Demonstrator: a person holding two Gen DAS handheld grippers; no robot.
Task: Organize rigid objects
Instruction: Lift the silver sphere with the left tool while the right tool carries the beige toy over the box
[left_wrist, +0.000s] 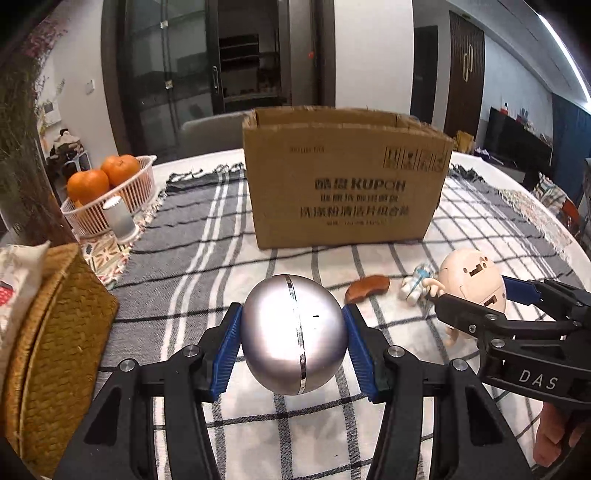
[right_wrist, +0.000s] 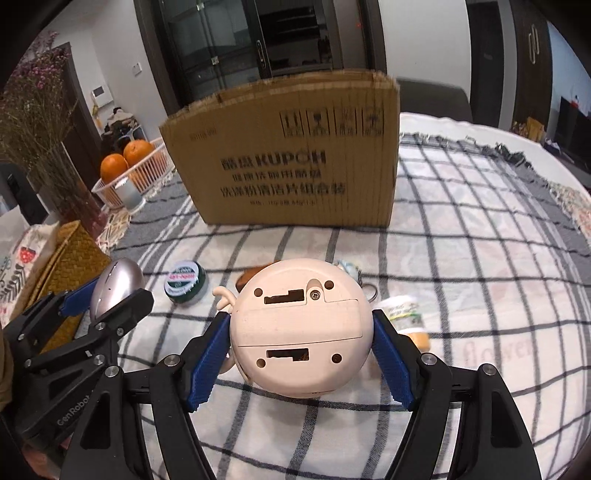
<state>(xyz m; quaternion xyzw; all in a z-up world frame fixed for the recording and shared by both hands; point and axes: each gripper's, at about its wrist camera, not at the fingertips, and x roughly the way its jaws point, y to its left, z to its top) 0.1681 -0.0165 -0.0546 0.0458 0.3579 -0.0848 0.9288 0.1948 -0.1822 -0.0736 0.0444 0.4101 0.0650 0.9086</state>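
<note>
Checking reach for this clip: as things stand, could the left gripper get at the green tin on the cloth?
Probably not yet. The left gripper is shut on the silver ball, so its jaws are full. The green tin lies unobstructed on the checked cloth just ahead, so the path looks free once the ball is dropped.

The left claw (left_wrist: 293, 354) is showing black, angular arms with silver round screws and ribbed blue pads (left_wrist: 223, 356). The right claw (right_wrist: 301, 365) is looking identical, white "DAS" lettering marking its body, bare skin showing beneath.
</note>
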